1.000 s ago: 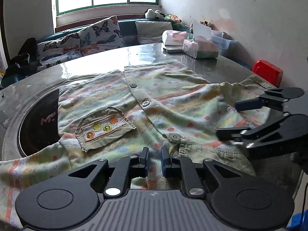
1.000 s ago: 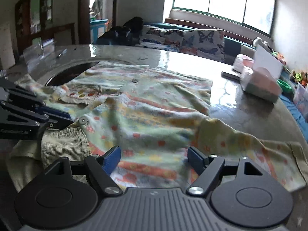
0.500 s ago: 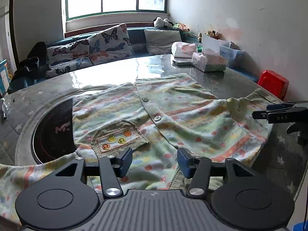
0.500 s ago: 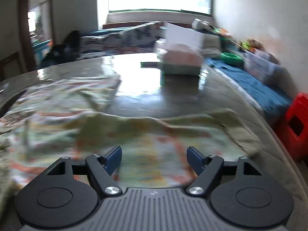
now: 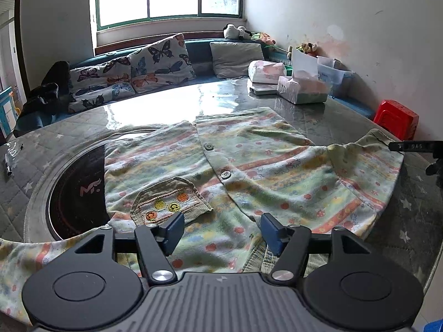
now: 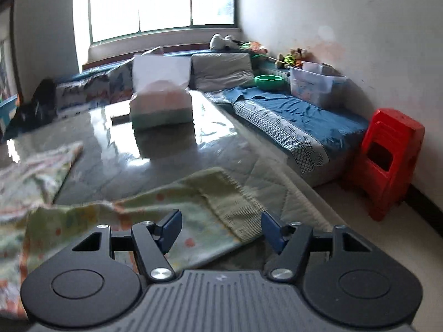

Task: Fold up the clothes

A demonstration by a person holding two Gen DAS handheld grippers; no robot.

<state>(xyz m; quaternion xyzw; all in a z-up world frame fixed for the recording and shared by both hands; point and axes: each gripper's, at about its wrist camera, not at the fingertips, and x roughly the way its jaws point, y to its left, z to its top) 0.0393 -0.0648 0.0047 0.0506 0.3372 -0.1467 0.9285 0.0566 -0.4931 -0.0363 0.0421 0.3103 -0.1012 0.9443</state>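
Beneath the left claw, the cardigan's collar hides.

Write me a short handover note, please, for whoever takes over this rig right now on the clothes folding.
Left gripper: open, holding nothing, above the shirt's collar end.
Right gripper: open, holding nothing, over the ribbed cuff of the sleeve on its side.
The shirt lies face up and buttoned on the table, both sleeves spread outward.
Done: laid out, no fold visible yet.
Left: fold in the sleeves, then the body.
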